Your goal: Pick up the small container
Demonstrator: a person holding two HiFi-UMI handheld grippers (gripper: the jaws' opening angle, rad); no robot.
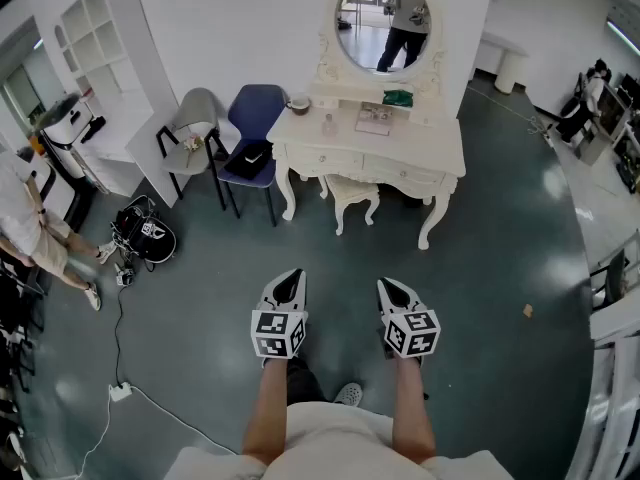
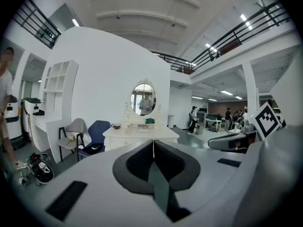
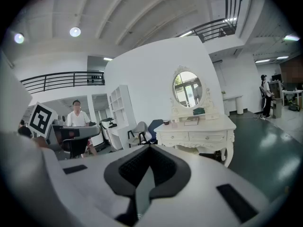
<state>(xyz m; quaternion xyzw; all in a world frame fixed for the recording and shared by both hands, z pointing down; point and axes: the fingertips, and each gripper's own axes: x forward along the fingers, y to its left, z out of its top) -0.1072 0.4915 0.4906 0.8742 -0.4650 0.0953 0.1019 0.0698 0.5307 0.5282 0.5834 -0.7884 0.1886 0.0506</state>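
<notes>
A white dressing table with an oval mirror stands far ahead across the floor. On its top are a small clear container, a dark bowl, a green object and a flat paper item. In the head view my left gripper and right gripper are held side by side, well short of the table. Both are shut with nothing between the jaws. The table also shows beyond the closed left gripper and beyond the closed right gripper.
A blue chair and a grey chair stand left of the table, with a white stool under it. A black bag and a power strip with its cable lie on the floor at left. A person stands at the left edge.
</notes>
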